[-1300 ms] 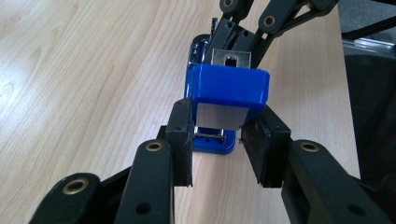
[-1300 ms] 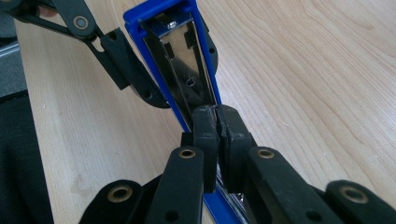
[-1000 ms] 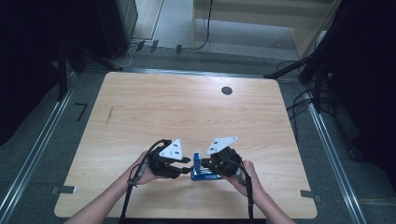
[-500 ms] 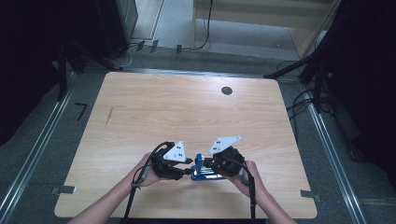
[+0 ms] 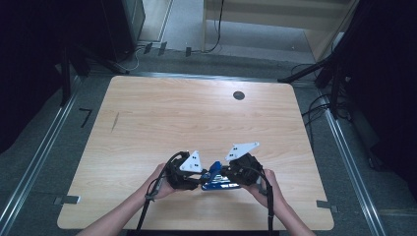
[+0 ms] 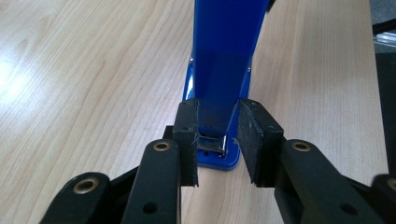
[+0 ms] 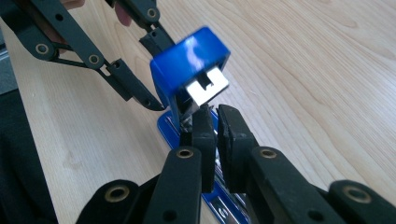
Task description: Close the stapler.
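Note:
A blue stapler (image 5: 216, 180) lies near the table's front edge, between my two grippers. Its blue top arm (image 6: 222, 56) is swung up off the base. My left gripper (image 6: 217, 140) is shut on that arm, one pad on each side. In the right gripper view the raised arm (image 7: 189, 65) shows its metal end, with the left gripper (image 7: 156, 72) clamped around it from behind. My right gripper (image 7: 216, 126) is shut on the stapler's metal staple rail above the blue base (image 7: 163, 126). In the high view the left gripper (image 5: 201, 180) and the right gripper (image 5: 227, 178) face each other.
The wooden table (image 5: 196, 118) has a small black round grommet (image 5: 239, 95) at the back right. The stapler sits close to the front edge, where the person's hands rest. Dark equipment and cables lie on the floor beyond the far edge.
My left gripper has shifted slightly right, closer to the right gripper. The stapler's blue top arm now stands raised between them.

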Motion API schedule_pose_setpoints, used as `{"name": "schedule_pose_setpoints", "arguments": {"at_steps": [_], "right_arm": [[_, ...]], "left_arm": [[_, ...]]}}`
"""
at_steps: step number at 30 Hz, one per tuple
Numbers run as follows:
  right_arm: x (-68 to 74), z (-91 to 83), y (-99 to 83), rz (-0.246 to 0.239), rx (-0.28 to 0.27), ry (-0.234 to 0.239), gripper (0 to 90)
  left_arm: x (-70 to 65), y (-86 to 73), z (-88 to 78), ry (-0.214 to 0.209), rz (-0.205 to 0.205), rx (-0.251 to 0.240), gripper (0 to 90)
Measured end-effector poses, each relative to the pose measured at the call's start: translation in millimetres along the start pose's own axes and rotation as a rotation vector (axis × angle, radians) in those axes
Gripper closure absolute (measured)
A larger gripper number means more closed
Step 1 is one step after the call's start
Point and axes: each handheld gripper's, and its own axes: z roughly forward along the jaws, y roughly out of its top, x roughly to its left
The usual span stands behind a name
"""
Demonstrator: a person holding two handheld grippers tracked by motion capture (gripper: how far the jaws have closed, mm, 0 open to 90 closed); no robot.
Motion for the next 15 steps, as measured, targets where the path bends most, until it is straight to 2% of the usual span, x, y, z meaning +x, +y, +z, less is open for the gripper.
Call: {"name": "schedule_pose_setpoints", "arguments": {"at_steps": [11, 15], "right_arm": [[-10.2, -22.1, -6.0, 0.053, -0.023, -0.030, 84.9], [-11.9, -29.8, -3.7, 0.067, -0.034, -0.058, 84.6]], "left_arm": [[0.0, -0.1, 5.7, -0.008, -0.013, 0.030, 71.3], [1.0, -0.4, 7.5, -0.010, -0.017, 0.028, 71.8]]}}
